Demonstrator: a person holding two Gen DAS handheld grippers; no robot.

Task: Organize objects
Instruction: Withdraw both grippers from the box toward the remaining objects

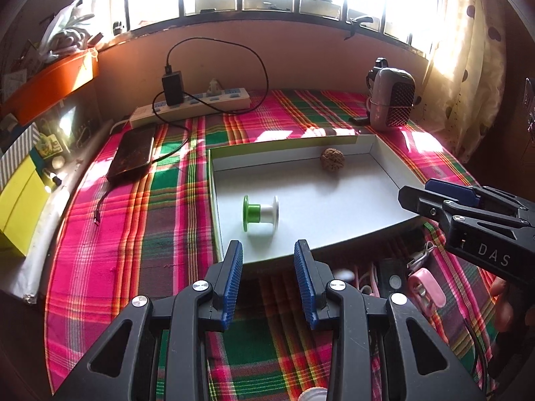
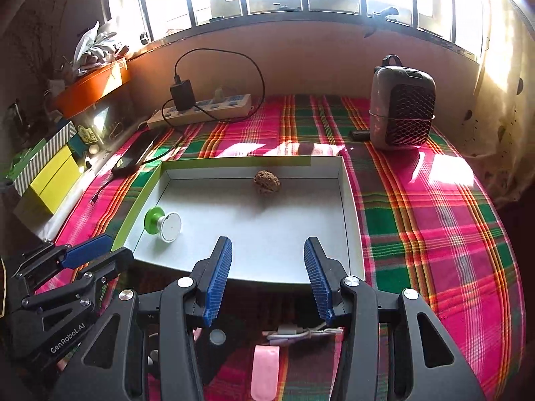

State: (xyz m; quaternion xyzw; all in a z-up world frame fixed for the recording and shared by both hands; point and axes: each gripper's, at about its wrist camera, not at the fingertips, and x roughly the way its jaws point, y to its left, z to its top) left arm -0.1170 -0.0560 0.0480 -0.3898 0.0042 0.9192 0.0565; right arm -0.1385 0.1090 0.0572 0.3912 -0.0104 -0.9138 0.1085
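A shallow white box lid (image 1: 384,157) (image 2: 351,214) lies on the plaid cloth. Inside it lie a green-and-white spool (image 1: 261,213) (image 2: 163,223) near the left wall and a brown walnut (image 1: 332,157) (image 2: 266,182) at the far wall. My left gripper (image 1: 269,254) is open and empty, just short of the lid's near edge, in line with the spool. My right gripper (image 2: 267,250) is open and empty over the lid's near edge. Below it lie a pink clip (image 2: 265,371) (image 1: 426,287), a white cable (image 2: 301,332) and a small black device (image 2: 217,337) (image 1: 394,279).
A power strip (image 1: 194,105) (image 2: 204,108) with a black charger and cable sits at the back. A phone (image 1: 132,155) (image 2: 133,153) lies at the left. A small heater (image 1: 391,100) (image 2: 401,103) stands at the back right. Yellow boxes (image 1: 16,207) (image 2: 50,177) line the left edge.
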